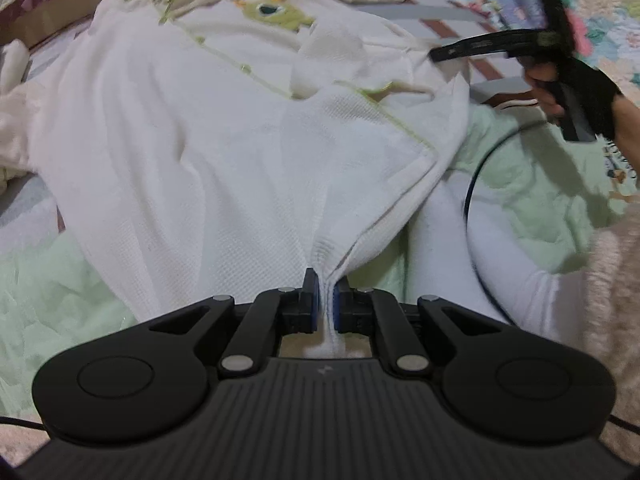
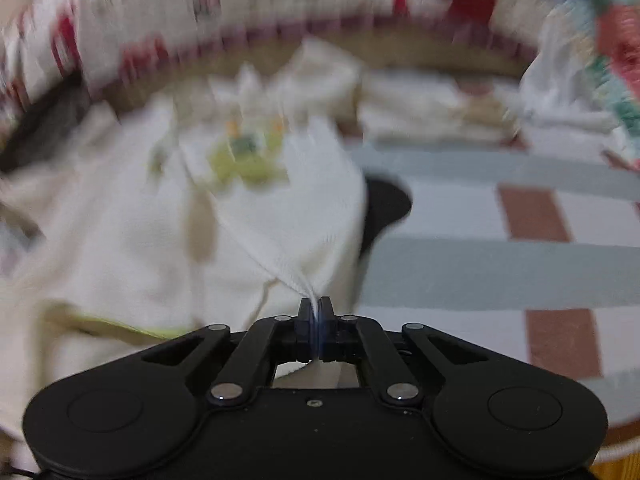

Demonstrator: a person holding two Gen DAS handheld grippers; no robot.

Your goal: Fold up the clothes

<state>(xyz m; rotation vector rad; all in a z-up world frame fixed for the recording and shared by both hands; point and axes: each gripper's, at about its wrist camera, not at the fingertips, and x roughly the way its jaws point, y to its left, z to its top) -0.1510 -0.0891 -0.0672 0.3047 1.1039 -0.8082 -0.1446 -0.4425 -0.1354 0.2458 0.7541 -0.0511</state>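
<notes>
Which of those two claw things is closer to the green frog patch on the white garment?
Right. The right gripper pinches the white garment just below the frog patch; the left gripper pinches its hem, the garment's far end.

Right gripper jaws pinching white garment, striped bedsheet

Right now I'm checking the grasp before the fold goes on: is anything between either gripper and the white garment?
Nothing visible. The left gripper is shut on a bunched edge of the white garment, and the right gripper is shut on another pinch of its fabric. In both wrist views, only cloth sits between the pads.
</notes>
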